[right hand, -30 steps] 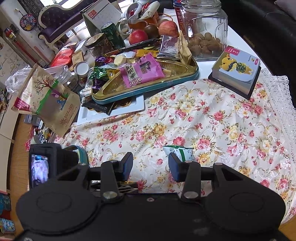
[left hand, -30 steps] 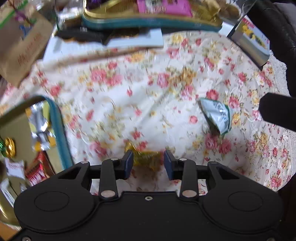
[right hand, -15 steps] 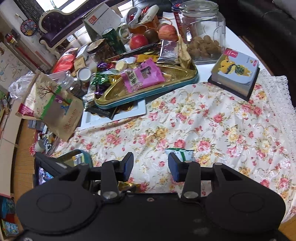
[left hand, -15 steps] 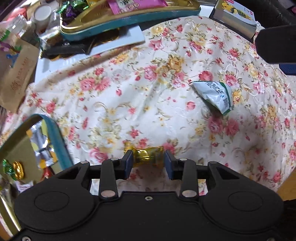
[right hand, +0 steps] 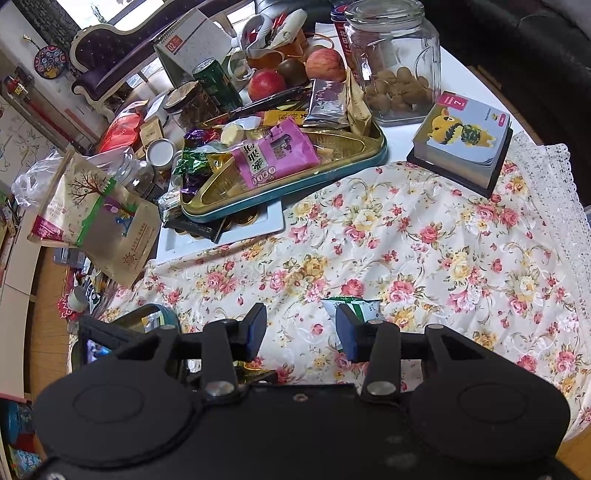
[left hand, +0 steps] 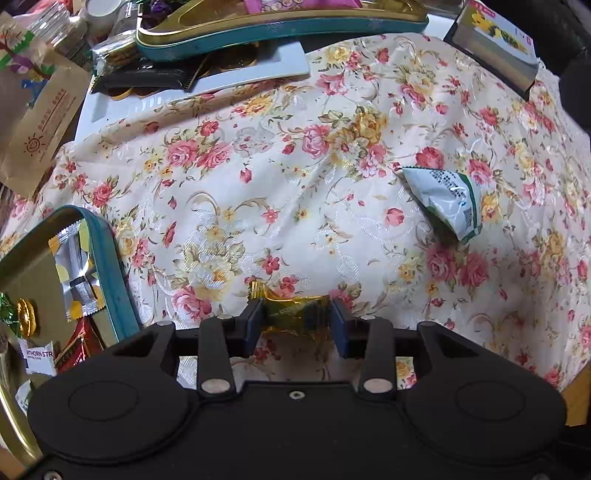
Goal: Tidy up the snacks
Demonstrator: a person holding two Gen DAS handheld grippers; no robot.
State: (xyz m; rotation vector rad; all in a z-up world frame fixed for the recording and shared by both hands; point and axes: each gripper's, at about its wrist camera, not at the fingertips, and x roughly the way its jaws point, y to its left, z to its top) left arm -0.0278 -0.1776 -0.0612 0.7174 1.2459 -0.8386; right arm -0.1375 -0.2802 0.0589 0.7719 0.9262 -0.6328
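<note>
Left wrist view: your left tool (left hand: 297, 326) has the gold-wrapped candy (left hand: 295, 312) between its blue pads, and the jaws are opening right now. The left pad looks to be against the wrapper; on the right I cannot tell whether it touches. The candy sits low over the floral cloth (left hand: 280, 177) on the desk. To the left lies a teal-rimmed tin (left hand: 107, 266) with a silver-and-yellow sachet (left hand: 75, 275) and other wrapped sweets inside. Over to the right, well apart, a green-and-white packet (left hand: 445, 197) lies on the cloth. At the far edge sits a second teal-rimmed tray (left hand: 280, 31).

Right wrist view: your right tool (right hand: 301, 332) is partly open with nothing gripped, held over the cloth (right hand: 424, 240). The green-and-white packet (right hand: 360, 308) lies just beyond the right pad, partly hidden behind it. Farther back, the gold tray (right hand: 295, 188) holds a pink snack bag (right hand: 275, 155), with a glass jar (right hand: 393, 62) and a small book (right hand: 463, 138) to its right.
</note>
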